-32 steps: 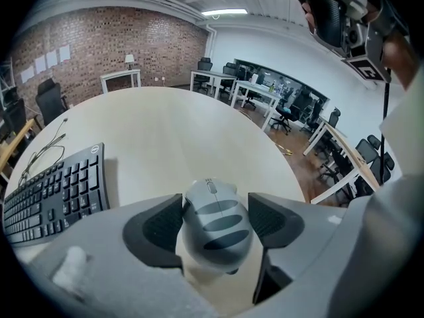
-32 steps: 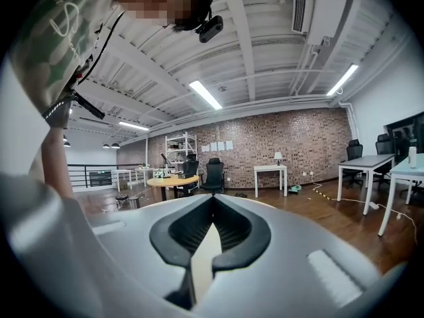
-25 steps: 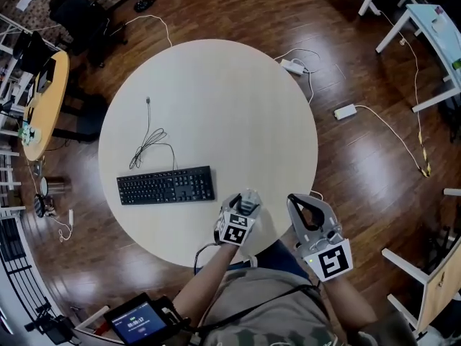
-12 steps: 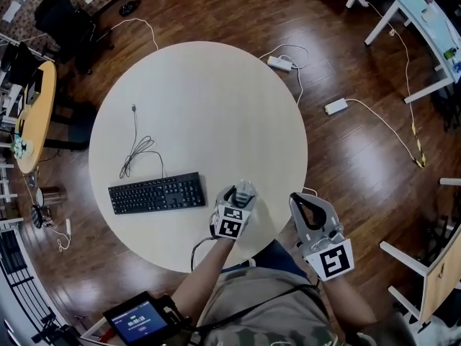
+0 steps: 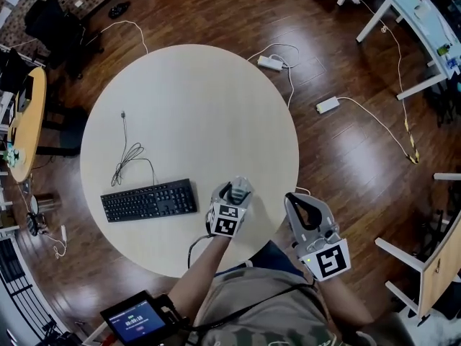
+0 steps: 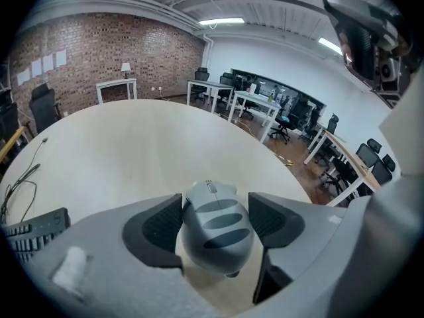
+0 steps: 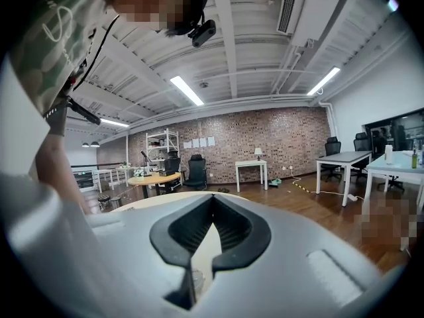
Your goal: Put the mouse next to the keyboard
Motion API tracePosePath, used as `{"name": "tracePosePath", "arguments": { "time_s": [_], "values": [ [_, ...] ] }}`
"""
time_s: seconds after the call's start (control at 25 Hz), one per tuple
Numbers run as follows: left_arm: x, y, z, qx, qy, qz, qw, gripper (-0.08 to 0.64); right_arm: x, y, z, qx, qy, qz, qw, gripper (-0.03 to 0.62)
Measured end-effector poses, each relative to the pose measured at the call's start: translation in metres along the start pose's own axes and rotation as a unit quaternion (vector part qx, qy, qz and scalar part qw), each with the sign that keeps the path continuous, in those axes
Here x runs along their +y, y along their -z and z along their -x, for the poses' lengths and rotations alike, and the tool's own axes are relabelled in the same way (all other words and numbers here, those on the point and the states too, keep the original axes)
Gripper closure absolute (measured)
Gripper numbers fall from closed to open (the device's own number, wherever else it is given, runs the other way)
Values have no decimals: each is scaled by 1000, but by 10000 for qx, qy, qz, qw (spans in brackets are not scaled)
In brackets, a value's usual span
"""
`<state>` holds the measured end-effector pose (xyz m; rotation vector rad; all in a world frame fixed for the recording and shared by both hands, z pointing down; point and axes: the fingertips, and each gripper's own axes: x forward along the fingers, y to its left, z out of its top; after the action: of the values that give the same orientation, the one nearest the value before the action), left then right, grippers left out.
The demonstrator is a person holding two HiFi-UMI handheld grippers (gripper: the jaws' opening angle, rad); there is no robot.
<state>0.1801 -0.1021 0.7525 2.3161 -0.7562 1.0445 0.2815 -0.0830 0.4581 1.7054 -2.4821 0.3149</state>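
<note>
A grey mouse [image 6: 214,227] with dark stripes sits between the jaws of my left gripper [image 6: 213,218], which is shut on it. In the head view this gripper [image 5: 238,192] holds the mouse [image 5: 240,188] over the round table's near part, a short way right of the black keyboard [image 5: 148,200]. The keyboard lies at the table's front left, and its corner [image 6: 36,234] shows at the left edge of the left gripper view. My right gripper [image 5: 304,207] hangs off the table's near right edge, shut with nothing in it [image 7: 211,234].
The round beige table [image 5: 194,99] carries the keyboard's coiled black cable [image 5: 128,153] behind the keyboard. White power strips [image 5: 271,63] and cords lie on the wooden floor beyond. A yellow round table [image 5: 20,121] stands at far left, white desks [image 5: 418,20] at far right.
My left gripper with the mouse has shifted a little toward the keyboard across the table's near part. The right gripper has kept its place off the edge.
</note>
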Motion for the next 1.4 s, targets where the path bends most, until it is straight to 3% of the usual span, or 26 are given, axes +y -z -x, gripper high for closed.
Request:
{"name": "tracePosePath", "arguments": {
  "time_s": [0.4,0.68,1.4],
  "values": [
    [-9,-36,-32,-277,122,-152,9994,236,-12,0,4,170,67,-60,9998,588],
    [-18,-50,-46,-266,265,-165,9992,236,-33,12,6,264,156,190,9993,588],
    [-43,-77,-74,-442,396,-242,9979,236,-20,11,13,346,75,19,9994,588]
  ]
}}
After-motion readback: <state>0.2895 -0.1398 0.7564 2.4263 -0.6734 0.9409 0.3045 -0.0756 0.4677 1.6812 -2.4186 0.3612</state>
